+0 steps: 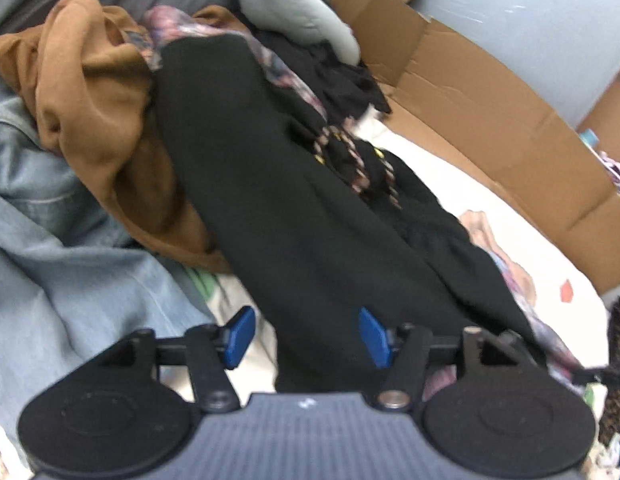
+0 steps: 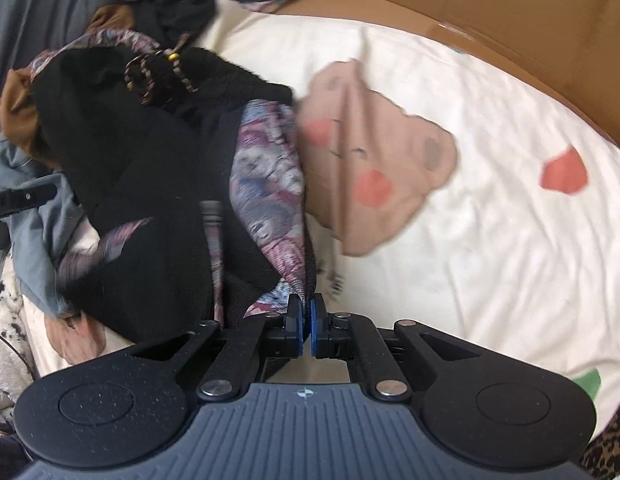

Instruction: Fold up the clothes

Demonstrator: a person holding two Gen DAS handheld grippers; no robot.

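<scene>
left gripper [image 1: 308, 336]: fingers standing apart, released, black garment [image 1: 270, 200] lying under them | right gripper [image 2: 306, 326]: clenched, pinching the garment's patterned lining [image 2: 266, 184] edge | garment: stretching over the white sheet [image 2: 469, 240], beside brown cloth [image 1: 90, 92] and denim [image 1: 50, 260] | cardboard [image 1: 489, 120] bordering the sheet

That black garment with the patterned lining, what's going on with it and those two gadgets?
A person is folding clothes on a bed with handheld tongs. The right tongs are shut on the patterned edge of the black garment. The left tongs are open over it, gripping nothing. A brown garment and denim lie heaped beside it.
</scene>
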